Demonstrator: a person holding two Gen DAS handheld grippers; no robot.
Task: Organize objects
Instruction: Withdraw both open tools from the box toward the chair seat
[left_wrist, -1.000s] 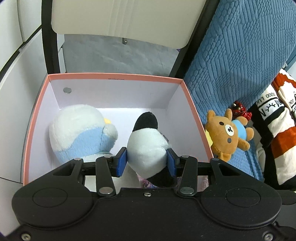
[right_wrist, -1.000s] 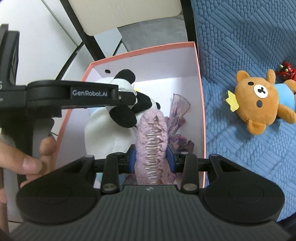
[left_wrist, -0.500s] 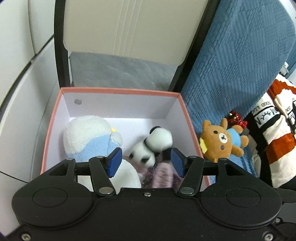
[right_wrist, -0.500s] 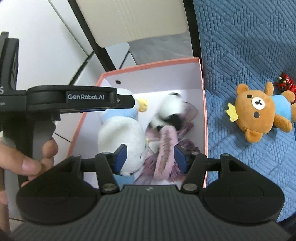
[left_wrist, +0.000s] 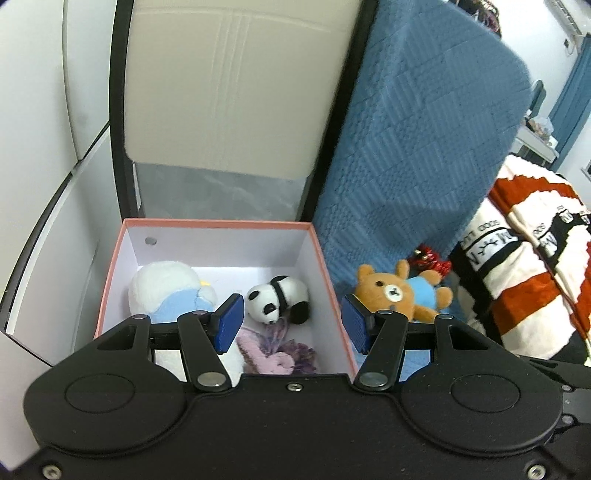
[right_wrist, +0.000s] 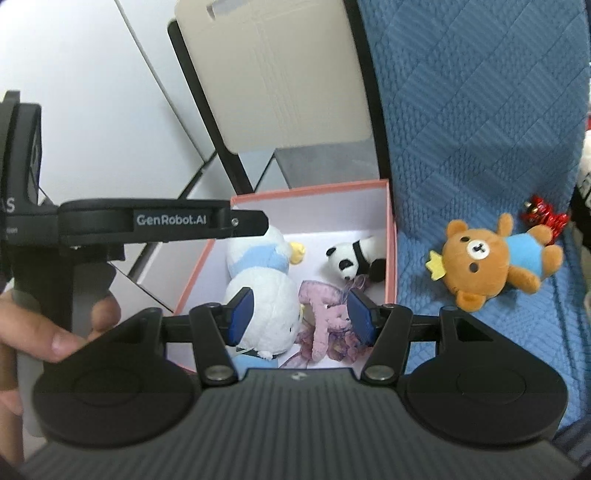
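A pink-rimmed box (left_wrist: 218, 222) (right_wrist: 390, 236) with white walls holds a white and blue plush (left_wrist: 166, 291) (right_wrist: 262, 288), a small panda plush (left_wrist: 277, 299) (right_wrist: 351, 258) and a pink hair claw with purple fabric (left_wrist: 273, 350) (right_wrist: 325, 317). My left gripper (left_wrist: 291, 325) is open and empty above the box's near edge. My right gripper (right_wrist: 301, 317) is open and empty above the box. A brown bear plush (left_wrist: 399, 295) (right_wrist: 487, 258) and a small red toy (left_wrist: 430, 258) (right_wrist: 541, 216) lie on the blue quilt right of the box.
A blue quilted cover (left_wrist: 406, 147) (right_wrist: 480, 110) rises to the right. A cream chair back with a black frame (left_wrist: 229, 85) (right_wrist: 273, 74) stands behind the box. A striped red, white and black cloth (left_wrist: 535, 258) lies at the far right. A hand holds the left gripper's handle (right_wrist: 48, 332).
Both grippers opened, dropping the panda and the pink hair claw into the box, then rose and pulled back from it.
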